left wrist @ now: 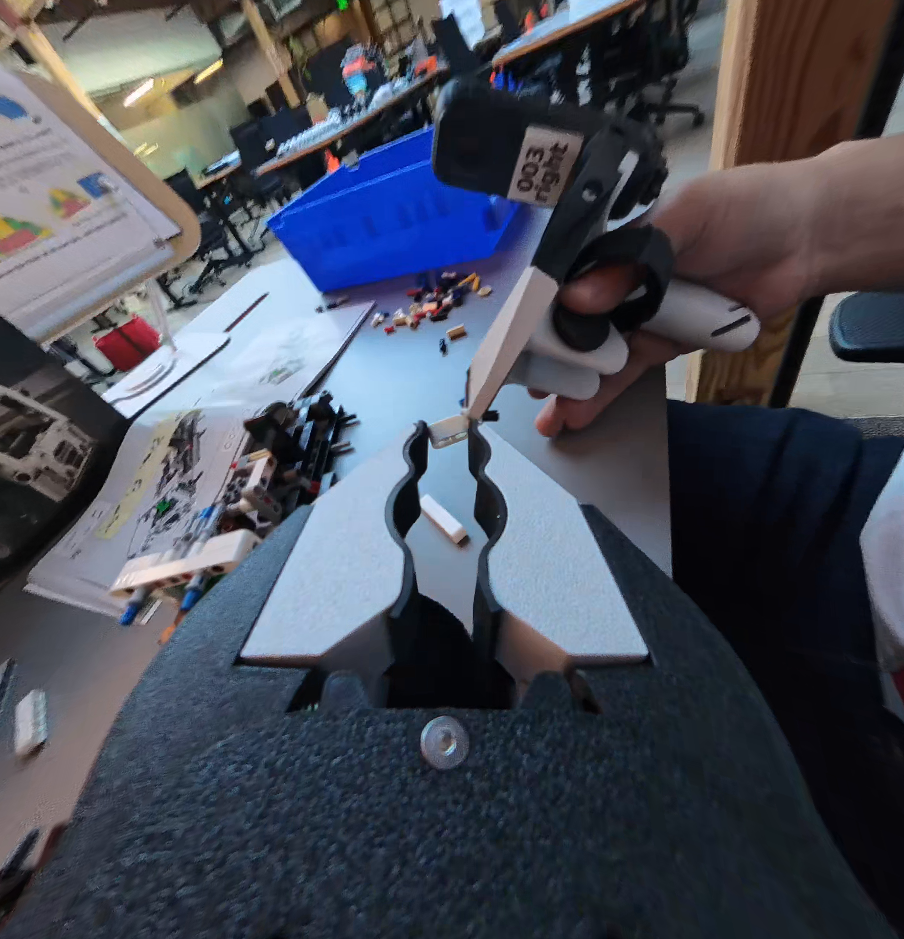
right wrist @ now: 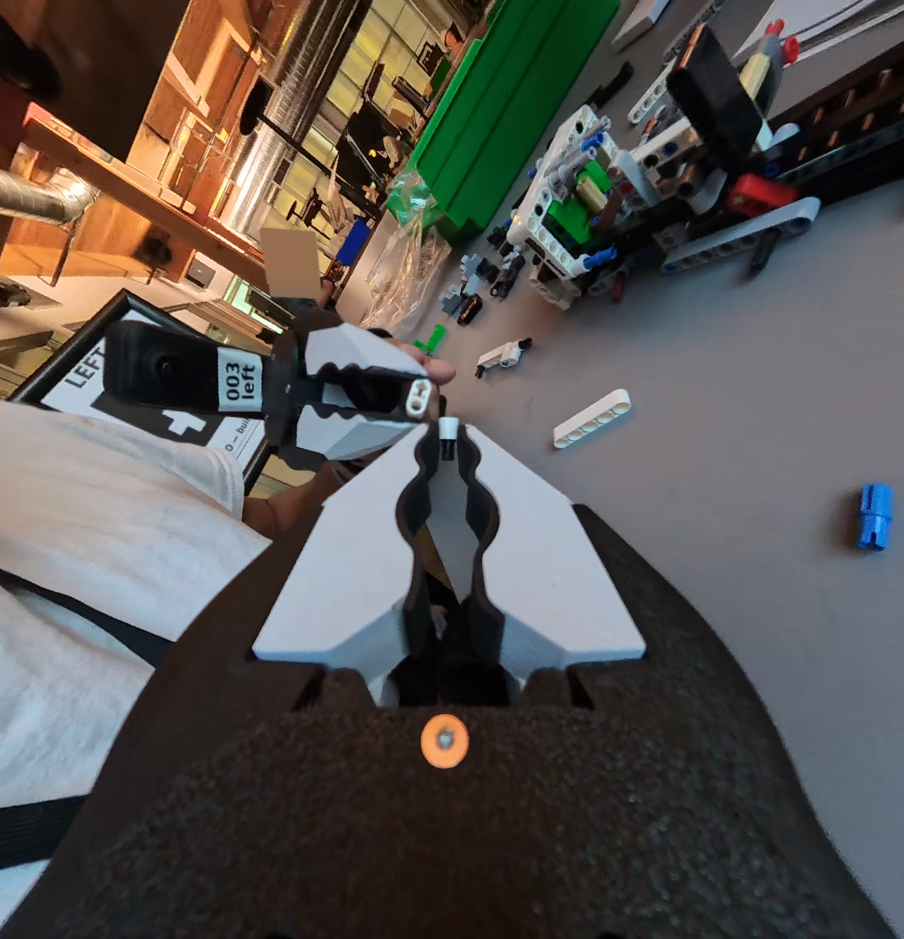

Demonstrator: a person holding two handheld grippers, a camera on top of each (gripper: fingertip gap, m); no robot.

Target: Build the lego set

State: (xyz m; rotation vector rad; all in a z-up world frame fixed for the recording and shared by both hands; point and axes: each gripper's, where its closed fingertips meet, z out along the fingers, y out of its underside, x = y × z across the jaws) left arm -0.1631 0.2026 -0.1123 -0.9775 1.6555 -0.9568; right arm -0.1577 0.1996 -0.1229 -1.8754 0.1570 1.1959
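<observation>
My left gripper (left wrist: 446, 431) is shut on a short white two-hole beam (left wrist: 447, 433), held above the grey table near its front edge. My right gripper (right wrist: 446, 436) is shut on a small white-and-black pin (right wrist: 447, 437), with its tip right at the beam's end. In the right wrist view, the left gripper (right wrist: 419, 401) comes in from the left with the beam (right wrist: 418, 399) end-on. In the left wrist view, the right gripper (left wrist: 476, 409) comes down from the upper right, a black pin end (left wrist: 490, 415) sticking out. The part-built model (right wrist: 617, 203) stands further back and also shows in the left wrist view (left wrist: 292, 452).
A white five-hole beam (right wrist: 592, 417) and a blue pin (right wrist: 874, 515) lie loose on the table. An open instruction booklet (left wrist: 150, 482) lies by the model. A blue bin (left wrist: 389, 213) with a pile of small parts (left wrist: 440, 300) stands behind. A green bin (right wrist: 490, 112) stands at the back. My left and right fingertips are right by each other.
</observation>
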